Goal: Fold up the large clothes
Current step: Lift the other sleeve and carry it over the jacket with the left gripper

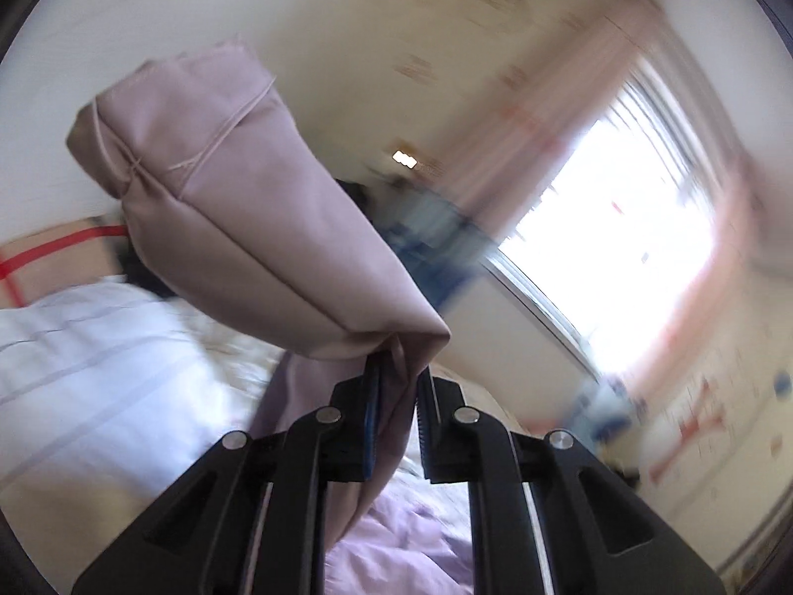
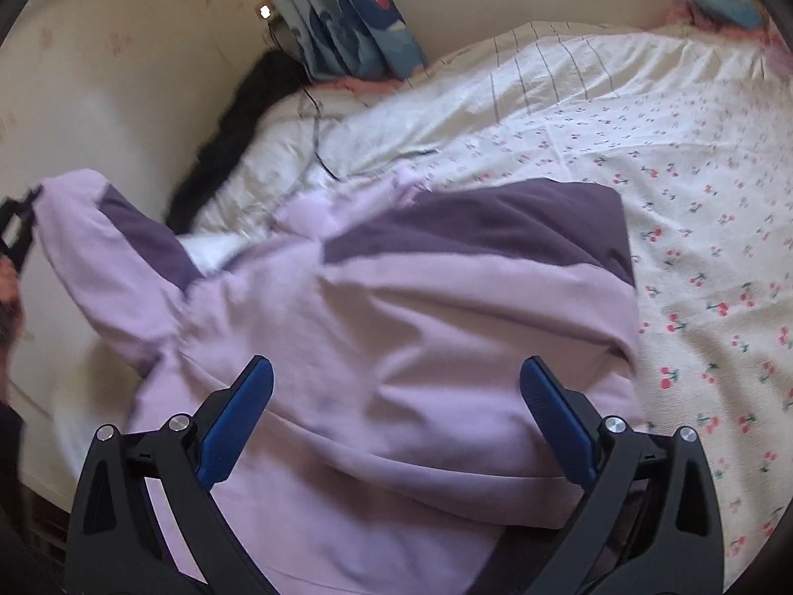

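A large lilac garment with dark purple panels (image 2: pixel 396 317) lies rumpled on the bed. My right gripper (image 2: pixel 396 377) is open and empty, hovering just above its lilac middle. My left gripper (image 1: pixel 399 372) is shut on a sleeve or cuff end of the same garment (image 1: pixel 238 208) and holds it lifted in the air, the fabric flopping over to the upper left. In the right wrist view that lifted part (image 2: pixel 89 228) rises at the far left, where the left gripper (image 2: pixel 20 228) shows at the edge.
The bed sheet with a cherry print (image 2: pixel 694 198) spreads to the right. A white striped quilt (image 2: pixel 446 99) and a blue patterned pillow (image 2: pixel 357 20) lie at the head. A dark item (image 2: pixel 238 114) lies along the wall. A bright window with pink curtains (image 1: pixel 619 248) is to the right.
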